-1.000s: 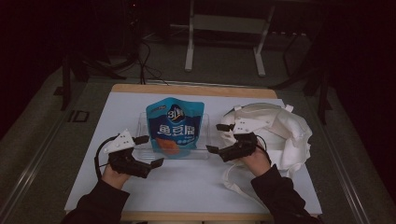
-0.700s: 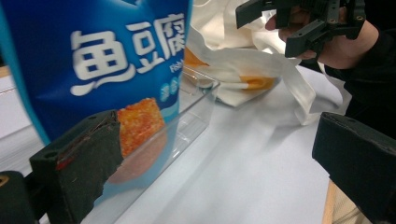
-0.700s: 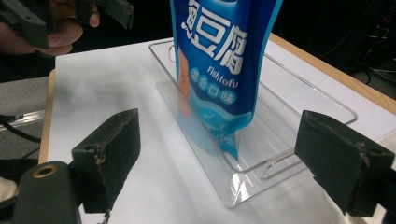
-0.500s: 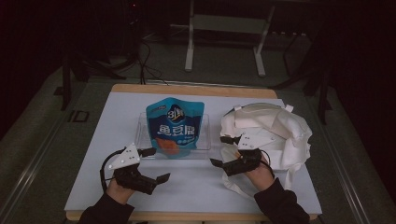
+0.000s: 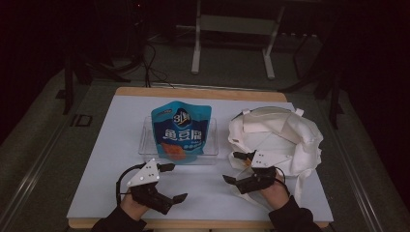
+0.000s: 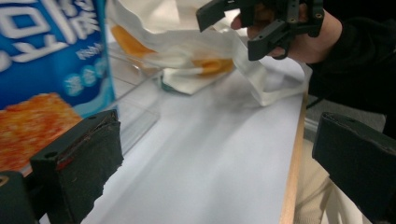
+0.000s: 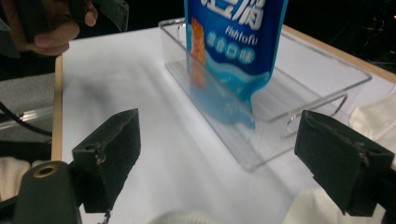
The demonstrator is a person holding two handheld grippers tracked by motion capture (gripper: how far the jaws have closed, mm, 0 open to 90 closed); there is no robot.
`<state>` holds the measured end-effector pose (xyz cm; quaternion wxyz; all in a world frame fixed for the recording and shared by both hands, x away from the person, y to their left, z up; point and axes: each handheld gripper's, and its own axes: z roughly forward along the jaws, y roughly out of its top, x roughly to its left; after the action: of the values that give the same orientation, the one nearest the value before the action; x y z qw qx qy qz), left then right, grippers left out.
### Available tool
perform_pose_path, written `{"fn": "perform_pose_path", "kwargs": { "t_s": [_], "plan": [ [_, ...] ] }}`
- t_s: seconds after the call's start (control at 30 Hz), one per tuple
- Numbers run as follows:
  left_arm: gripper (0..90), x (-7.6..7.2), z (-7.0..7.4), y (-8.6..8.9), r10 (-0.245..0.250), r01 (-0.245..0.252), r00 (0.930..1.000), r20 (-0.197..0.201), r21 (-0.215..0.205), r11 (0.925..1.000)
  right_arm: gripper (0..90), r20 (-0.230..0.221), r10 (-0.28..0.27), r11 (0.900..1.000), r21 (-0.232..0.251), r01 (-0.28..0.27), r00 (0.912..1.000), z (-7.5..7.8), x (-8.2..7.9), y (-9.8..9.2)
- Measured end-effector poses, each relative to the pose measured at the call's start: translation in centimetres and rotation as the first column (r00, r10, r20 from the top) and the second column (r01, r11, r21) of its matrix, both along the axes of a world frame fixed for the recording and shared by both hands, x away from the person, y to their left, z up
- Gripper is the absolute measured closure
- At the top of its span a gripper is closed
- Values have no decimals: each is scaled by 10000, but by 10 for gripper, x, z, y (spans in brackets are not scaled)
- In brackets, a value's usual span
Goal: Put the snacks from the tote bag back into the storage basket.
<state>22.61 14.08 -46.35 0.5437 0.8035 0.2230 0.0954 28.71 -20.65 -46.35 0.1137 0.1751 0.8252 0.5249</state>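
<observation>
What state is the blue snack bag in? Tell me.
Upright: the blue snack bag stands inside the clear tray, its top above the rim.

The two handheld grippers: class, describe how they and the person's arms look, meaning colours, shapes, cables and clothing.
Each gripper, the left gripper and the right gripper, is black with two blocky, dark-padded jaws. A pale grey three-cornered plate with small dark dots tops each. A black cable loops from the left one. The person wears dark long sleeves.

A metal stand (image 5: 232, 43) and loose cables (image 5: 145, 63) occupy the dark floor beyond the table (image 5: 96, 159).
</observation>
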Motion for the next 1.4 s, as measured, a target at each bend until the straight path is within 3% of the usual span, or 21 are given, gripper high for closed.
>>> {"fn": "perform_pose_path", "kwargs": {
  "t_s": [0.13,0.3,0.57,0.73,1.13,1.33,1.4],
  "plan": [
    [18,-1,-5,-10,-442,441,9988,-224,-22,9990,145,-11,-53,9999,-157,53,10000,-6,-6,-5],
    [18,-2,-11,-18,-726,733,9969,-316,243,9970,145,-44,-128,9995,-277,127,9999,-11,-13,-13],
    [18,-3,-26,-28,-1024,1045,9932,-560,349,9939,144,90,-53,10000,-48,54,9999,-14,-25,-29],
    [18,-4,-27,-34,-1286,1307,9903,-525,399,9906,144,195,-269,9996,13,269,9994,-15,-31,-38],
    [18,-3,-28,-35,-1331,1358,9898,-508,529,9893,142,379,-709,9975,-1,710,9968,-19,-42,-54],
    [19,-3,-28,-34,-1311,1335,9902,-483,507,9898,130,473,-1004,9945,335,989,9938,-20,-47,-64],
    [18,-4,-28,-33,-1334,1356,9900,-457,489,9896,131,385,-1060,9942,207,1052,9936,-22,-50,-67]
  ]
}}
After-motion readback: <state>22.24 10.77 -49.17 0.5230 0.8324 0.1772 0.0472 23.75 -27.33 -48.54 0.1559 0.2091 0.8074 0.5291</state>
